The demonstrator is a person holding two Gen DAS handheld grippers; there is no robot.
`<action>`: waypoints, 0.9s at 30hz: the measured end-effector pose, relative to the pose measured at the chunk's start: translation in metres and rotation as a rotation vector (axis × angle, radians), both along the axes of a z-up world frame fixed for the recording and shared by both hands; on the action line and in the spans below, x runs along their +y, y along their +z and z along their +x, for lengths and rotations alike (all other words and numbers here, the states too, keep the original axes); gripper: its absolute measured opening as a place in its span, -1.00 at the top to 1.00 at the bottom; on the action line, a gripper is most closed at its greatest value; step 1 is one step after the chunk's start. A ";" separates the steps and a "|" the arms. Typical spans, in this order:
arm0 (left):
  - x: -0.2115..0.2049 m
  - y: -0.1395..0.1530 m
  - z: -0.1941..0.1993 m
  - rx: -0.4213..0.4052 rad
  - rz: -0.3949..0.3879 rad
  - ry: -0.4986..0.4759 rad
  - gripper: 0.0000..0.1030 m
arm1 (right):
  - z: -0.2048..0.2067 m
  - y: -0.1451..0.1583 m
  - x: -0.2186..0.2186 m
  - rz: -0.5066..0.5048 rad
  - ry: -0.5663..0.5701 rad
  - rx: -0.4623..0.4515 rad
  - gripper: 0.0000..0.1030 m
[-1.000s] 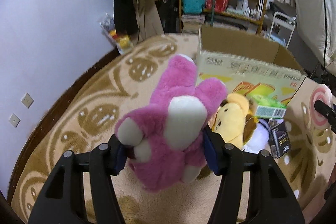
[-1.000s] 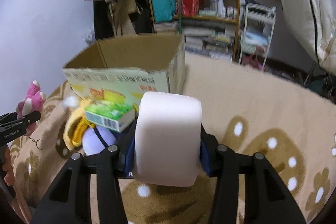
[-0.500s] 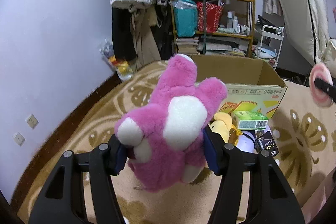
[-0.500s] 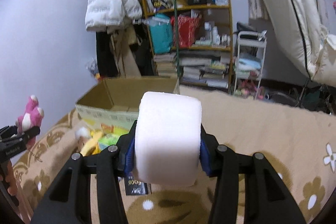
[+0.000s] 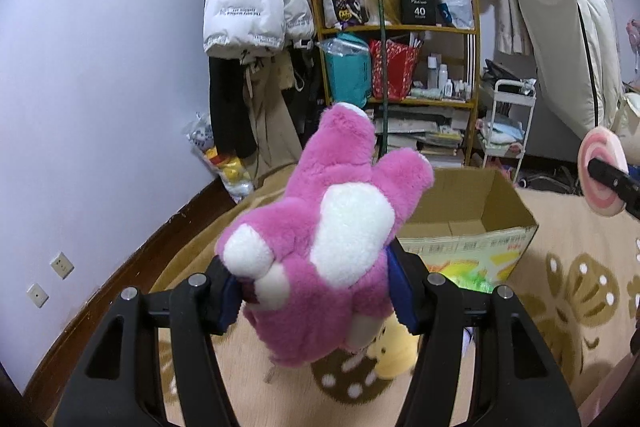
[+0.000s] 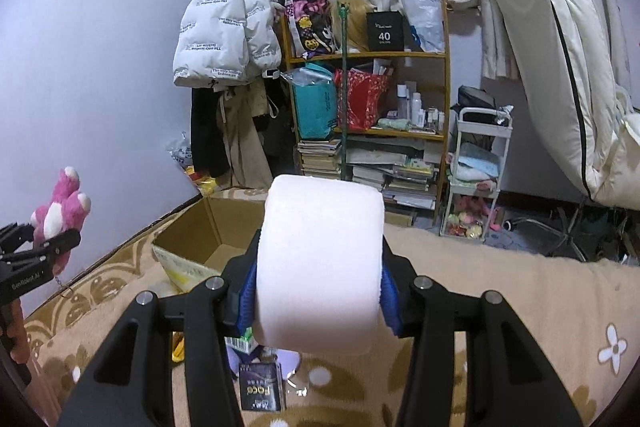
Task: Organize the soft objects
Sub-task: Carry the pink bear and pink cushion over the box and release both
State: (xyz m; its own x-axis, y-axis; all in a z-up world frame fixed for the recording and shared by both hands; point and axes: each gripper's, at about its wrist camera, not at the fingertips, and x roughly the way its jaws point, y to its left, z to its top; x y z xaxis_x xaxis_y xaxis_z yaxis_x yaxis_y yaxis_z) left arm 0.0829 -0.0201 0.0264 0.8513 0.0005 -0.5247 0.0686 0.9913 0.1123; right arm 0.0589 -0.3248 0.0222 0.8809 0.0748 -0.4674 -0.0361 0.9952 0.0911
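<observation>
Left wrist view: your left tool (image 5: 316, 301) is clamped on a pink plush toy (image 5: 328, 255), held in the air above the patterned carpet (image 5: 572, 287). An open cardboard box (image 5: 472, 227) sits just beyond and right, apparently empty. A yellow plush (image 5: 394, 351) lies on the carpet below. Carry the toy forward over the near rim before letting go; the space between looks free

Right wrist view: your right tool (image 6: 318, 291) is clamped on a white tissue roll (image 6: 320, 267), also aloft. The box lies far left, so swing left, keeping apart from the other tool
</observation>
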 end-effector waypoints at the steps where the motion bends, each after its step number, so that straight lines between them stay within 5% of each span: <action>1: -0.001 0.002 0.002 -0.006 -0.002 0.000 -0.15 | 0.004 0.002 0.002 -0.005 0.004 0.001 -0.01; 17: -0.060 0.023 0.053 -0.120 0.066 -0.094 -0.16 | 0.052 0.017 0.005 -0.029 0.022 -0.029 -0.01; 27: -0.095 -0.001 0.087 -0.074 0.111 -0.121 -0.16 | 0.081 0.005 0.001 -0.009 0.031 -0.026 -0.02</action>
